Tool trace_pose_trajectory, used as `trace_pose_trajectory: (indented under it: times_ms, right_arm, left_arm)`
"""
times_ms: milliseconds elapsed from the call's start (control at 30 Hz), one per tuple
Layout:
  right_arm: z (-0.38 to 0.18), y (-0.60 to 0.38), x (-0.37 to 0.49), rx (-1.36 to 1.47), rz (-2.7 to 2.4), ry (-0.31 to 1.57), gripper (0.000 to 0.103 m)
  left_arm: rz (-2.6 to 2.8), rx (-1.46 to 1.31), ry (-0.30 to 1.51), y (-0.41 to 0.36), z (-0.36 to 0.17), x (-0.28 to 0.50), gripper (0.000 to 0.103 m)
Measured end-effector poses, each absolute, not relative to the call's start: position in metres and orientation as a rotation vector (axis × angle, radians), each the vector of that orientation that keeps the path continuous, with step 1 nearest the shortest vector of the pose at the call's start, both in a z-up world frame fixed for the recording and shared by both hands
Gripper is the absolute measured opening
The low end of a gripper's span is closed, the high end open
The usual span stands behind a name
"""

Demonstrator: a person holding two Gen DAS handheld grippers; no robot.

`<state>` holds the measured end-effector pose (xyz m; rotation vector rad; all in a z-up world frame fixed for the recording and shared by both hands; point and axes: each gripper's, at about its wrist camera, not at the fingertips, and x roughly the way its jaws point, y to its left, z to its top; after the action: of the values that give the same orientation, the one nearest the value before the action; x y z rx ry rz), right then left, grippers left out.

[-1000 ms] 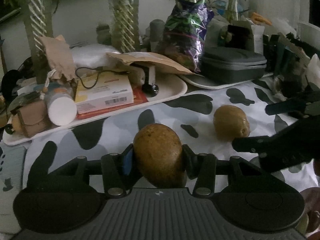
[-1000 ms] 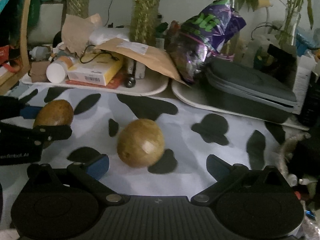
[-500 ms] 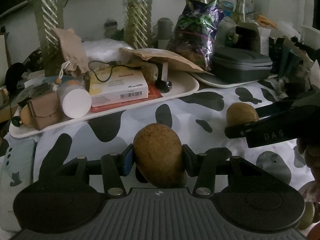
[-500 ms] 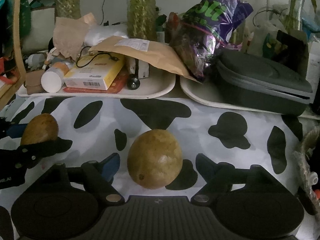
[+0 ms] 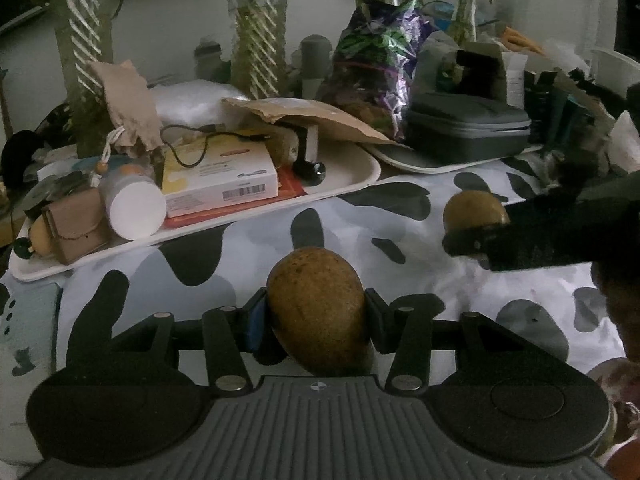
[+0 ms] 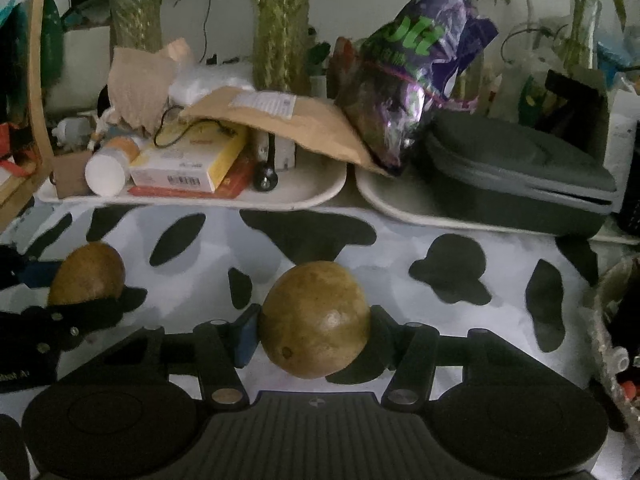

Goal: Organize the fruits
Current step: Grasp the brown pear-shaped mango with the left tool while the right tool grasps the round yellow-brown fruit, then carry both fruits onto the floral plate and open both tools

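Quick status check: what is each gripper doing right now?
Left gripper: closed on a brown fruit.
Right gripper: jaws have just been closing on the other brown fruit and now touch both its sides.

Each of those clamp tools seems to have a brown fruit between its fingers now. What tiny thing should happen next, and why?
Probably a short lift with the right tool. Its jaws have just been closing and now sit against both sides of the round brown fruit, which looks to be resting on the spotted cloth. The left tool already grips its own fruit, so raising the right one would test that grip.
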<state>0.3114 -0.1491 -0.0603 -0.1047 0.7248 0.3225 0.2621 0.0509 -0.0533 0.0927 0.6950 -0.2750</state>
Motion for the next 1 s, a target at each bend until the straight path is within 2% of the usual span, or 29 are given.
trace_pose_trajectory:
  times_ms: [1000]
  right_arm:
    - [-0.014,-0.189,0.218,-0.059,0.360,0.686,0.058]
  left_arm:
    - [-0.363,0.109,0.686,0.008,-0.032,0.186,0.047]
